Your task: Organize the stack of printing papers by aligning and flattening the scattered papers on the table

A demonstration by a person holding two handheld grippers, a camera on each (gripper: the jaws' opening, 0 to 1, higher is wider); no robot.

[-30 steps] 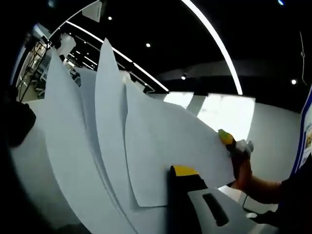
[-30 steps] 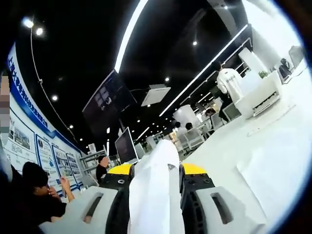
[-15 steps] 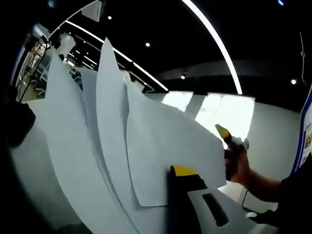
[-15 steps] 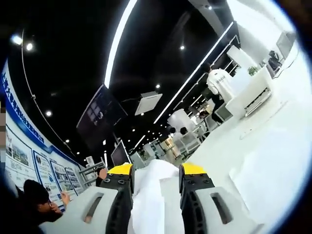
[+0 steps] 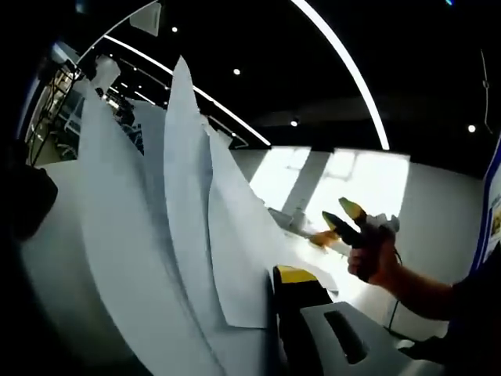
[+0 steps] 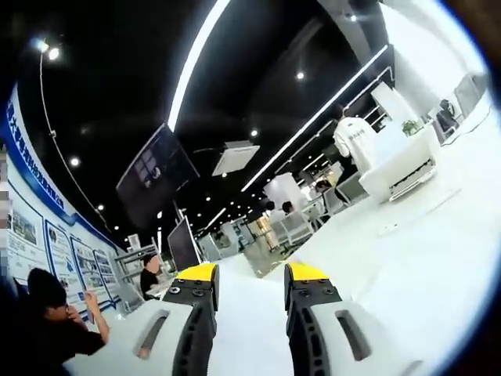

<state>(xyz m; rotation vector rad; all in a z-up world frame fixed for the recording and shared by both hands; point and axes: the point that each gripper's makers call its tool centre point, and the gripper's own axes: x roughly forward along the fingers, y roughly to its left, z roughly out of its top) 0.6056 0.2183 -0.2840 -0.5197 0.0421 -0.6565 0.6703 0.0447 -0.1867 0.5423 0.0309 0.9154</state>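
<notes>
- In the left gripper view, the papers (image 5: 156,235) stand up in a fan through the left and middle of the frame, several white sheets with pointed corners that reach toward the top.
- The left tongs (image 5: 270,329) rise at the bottom centre; one jaw with a yellow tip shows just beside the lower edge of the sheets, and the sheets cover the other jaw. The tongs look clamped on the papers.
- At the right of the same view a hand (image 5: 374,262) holds the right tongs (image 5: 338,219) in the air, apart from the papers.
- In the right gripper view, the right tongs (image 6: 250,278) rise from the bottom centre with jaws apart and nothing between them.
- The white desk (image 6: 423,258) spreads over the lower right of this view.
- A person in a white shirt (image 6: 354,141) stands at the upper right, and a seated person (image 6: 55,329) is at the lower left.
</notes>
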